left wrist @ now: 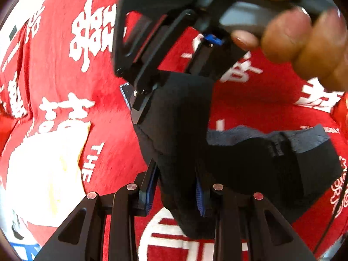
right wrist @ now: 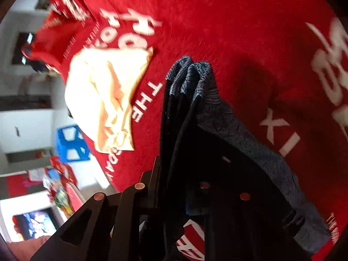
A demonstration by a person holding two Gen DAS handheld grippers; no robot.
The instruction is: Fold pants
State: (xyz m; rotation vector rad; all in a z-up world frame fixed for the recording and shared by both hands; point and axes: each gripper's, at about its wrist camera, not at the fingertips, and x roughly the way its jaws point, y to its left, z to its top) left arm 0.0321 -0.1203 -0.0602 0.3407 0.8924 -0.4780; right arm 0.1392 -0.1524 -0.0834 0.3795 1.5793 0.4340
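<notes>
Black pants (left wrist: 184, 134) with a grey inner side hang bunched above a red blanket. My left gripper (left wrist: 177, 193) is shut on a fold of the pants; its blue pads (left wrist: 150, 187) press the cloth from both sides. My right gripper (left wrist: 148, 100) shows in the left wrist view, coming in from the top and shut on the pants' upper edge. In the right wrist view the pants (right wrist: 195, 117) drape over my right gripper (right wrist: 182, 174) and hide its right finger; grey bunched cloth sticks up past the fingers.
A red blanket with white lettering (right wrist: 239, 21) covers the surface. A crumpled cream cloth (right wrist: 108, 95) lies on it to the left, also seen in the left wrist view (left wrist: 47, 169). A blue stool (right wrist: 71, 143) and floor clutter stand beyond the blanket's left edge.
</notes>
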